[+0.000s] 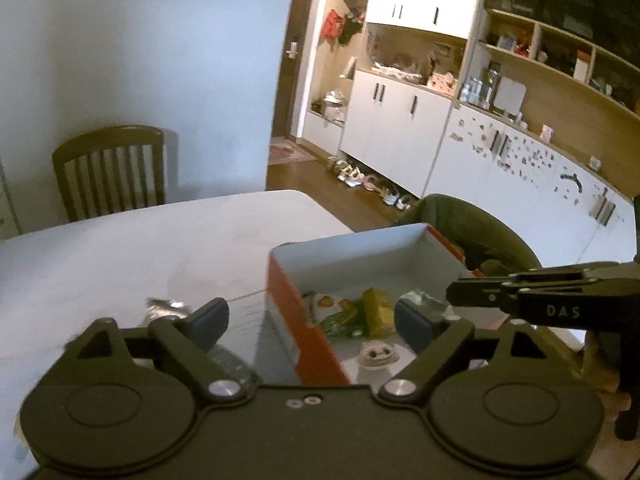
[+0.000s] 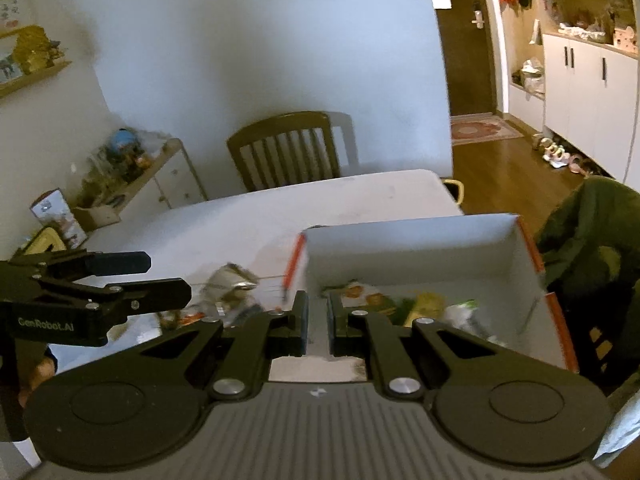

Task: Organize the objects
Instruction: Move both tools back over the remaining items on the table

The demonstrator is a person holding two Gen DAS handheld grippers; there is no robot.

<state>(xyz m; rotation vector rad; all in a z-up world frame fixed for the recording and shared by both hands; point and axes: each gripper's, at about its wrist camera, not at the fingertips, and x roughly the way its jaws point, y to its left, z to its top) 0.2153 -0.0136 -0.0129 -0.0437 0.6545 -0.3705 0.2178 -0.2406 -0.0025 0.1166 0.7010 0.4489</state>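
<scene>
The left gripper (image 1: 308, 320) is hovering with its jaws spread wide, straddling the near orange wall of the box (image 1: 292, 320) that is sitting on the white tabletop (image 1: 140, 248). Inside the box are lying a yellow packet (image 1: 378, 312), a green wrapper (image 1: 340, 320) and a coiled white cord (image 1: 378, 354) (all somewhat blurred). A crumpled foil wrapper (image 1: 166, 307) is resting on the tabletop just left of the box. The right gripper (image 1: 464, 292) is reaching in from the right above the box.
</scene>
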